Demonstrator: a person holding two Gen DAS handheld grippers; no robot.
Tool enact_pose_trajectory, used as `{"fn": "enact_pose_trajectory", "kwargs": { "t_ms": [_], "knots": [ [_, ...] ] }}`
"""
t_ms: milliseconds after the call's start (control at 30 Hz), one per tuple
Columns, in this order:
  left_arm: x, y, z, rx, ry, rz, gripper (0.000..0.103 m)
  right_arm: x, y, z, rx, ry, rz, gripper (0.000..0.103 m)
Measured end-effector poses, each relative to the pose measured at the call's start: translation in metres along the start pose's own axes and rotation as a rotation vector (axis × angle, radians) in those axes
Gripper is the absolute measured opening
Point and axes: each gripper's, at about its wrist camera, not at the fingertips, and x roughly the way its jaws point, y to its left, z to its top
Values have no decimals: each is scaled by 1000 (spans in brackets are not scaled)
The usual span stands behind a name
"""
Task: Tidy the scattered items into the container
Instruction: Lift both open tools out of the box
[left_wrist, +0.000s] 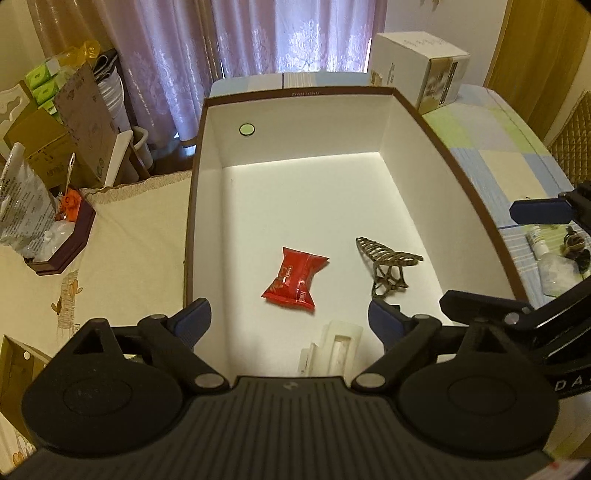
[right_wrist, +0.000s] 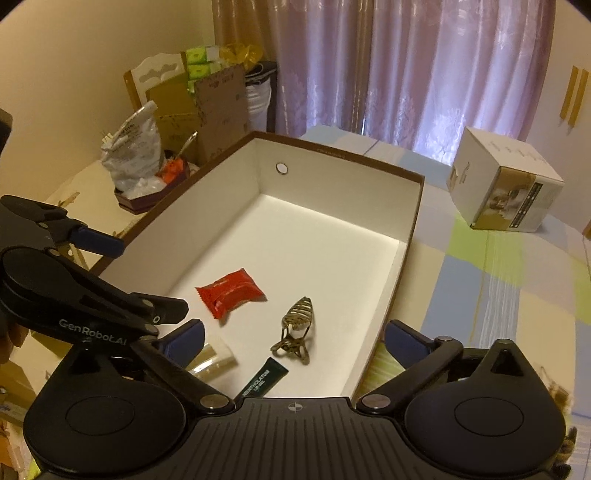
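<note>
A patchwork cloth (right_wrist: 491, 280) in pale green, blue and cream covers the surface on which the large open box (left_wrist: 406, 155) stands; the box has white inner walls and a brown rim, and a small round hole (left_wrist: 246, 129) pierces its far wall. Beyond its right corner sits a white and gold carton (right_wrist: 506, 184), and off its left side a dark tray (left_wrist: 70, 240) holds a crumpled plastic bag. The left gripper (left_wrist: 290, 319) hovers over the near end of the box with its blue-padded fingers spread wide and nothing between them. The right gripper (right_wrist: 295, 341) hangs over the near right corner of the box, its fingers likewise spread wide and empty, one over the box floor and the other outside the wall. On the white floor of the box a red snack packet (left_wrist: 295, 277) lies near the middle, and just to its right, apart from it, stands a bronze hair claw (left_wrist: 388, 264). Nearer the grippers lie a clear plastic packet (right_wrist: 212, 360) and a dark green tube (right_wrist: 264, 378), both partly hidden by the gripper bodies. Outside the box on the right, a few small items (left_wrist: 557, 254) lie on the cloth, too blurred to tell.
</note>
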Motion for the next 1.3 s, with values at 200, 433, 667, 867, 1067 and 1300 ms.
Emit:
{"fn": "enact_pose_trajectory", "kwargs": {
  "t_ms": [200,433,667,867,1067,1300],
  "knots": [
    [-19,-7,-10,-13,-18,-11,96,-16,3,-12,-12,7,31,101],
    [-35,-17,-26,-19,-21,-16,96,-33,10,-28,-35,6,51,101],
    [-45,-25,-41,-38,-15,-22,96,-47,10,-41,-32,6,75,101],
    [-51,-33,-52,-50,-4,-29,97,-57,8,-53,-32,15,96,101],
    [-55,-44,-63,-59,10,-33,97,-67,4,-64,-29,23,110,101],
    [-59,-60,-77,-72,31,-47,97,-75,-7,-81,-26,51,121,101]
  ]
}}
